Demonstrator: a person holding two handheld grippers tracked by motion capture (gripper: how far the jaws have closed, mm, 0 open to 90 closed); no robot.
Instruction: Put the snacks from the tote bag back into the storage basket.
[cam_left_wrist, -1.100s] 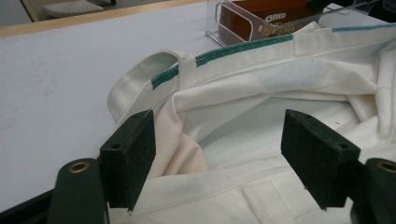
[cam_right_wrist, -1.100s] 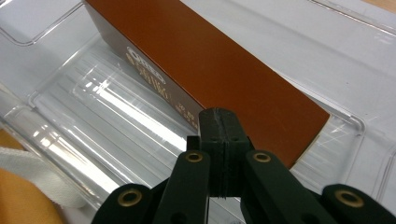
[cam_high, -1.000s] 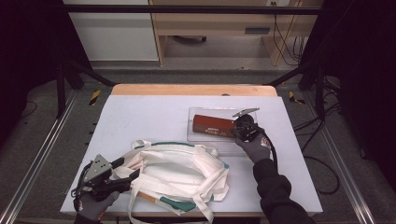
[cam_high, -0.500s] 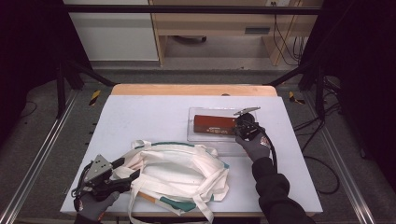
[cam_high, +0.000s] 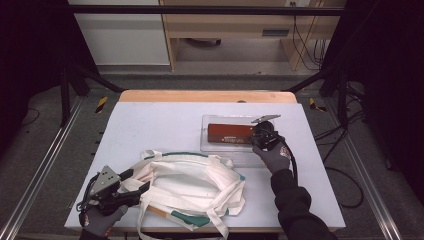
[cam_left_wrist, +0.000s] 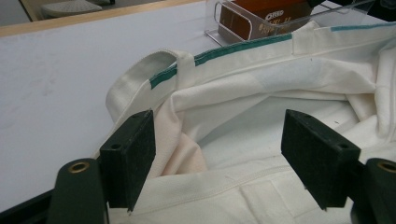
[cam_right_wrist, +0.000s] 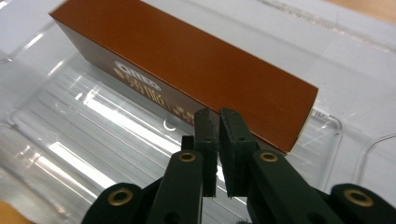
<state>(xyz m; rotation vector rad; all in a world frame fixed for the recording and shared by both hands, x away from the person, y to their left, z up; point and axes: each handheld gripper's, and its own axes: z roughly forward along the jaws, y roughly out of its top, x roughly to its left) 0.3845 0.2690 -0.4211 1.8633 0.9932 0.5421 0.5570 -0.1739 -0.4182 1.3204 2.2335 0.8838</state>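
On a white desk (cam_high: 160, 125), the left gripper (cam_left_wrist: 219, 154) holds its jaws spread wide over a cream tote bag's (cam_high: 192, 187) opening. The right gripper (cam_right_wrist: 217, 123), jaws nearly pressed together and gripping nothing, sits inside a clear tray (cam_right_wrist: 93, 154) just beside a brown box (cam_right_wrist: 187, 70).

We see a pale table (cam_high: 150, 125) with a wooden strip (cam_high: 207, 96) along its far edge. A clear tray (cam_high: 220, 147) lies right of centre, toward the far edge. A white bag (cam_high: 190, 187) with green trim is spread along the near edge, left of centre, its far rim just beside the tray's near side.
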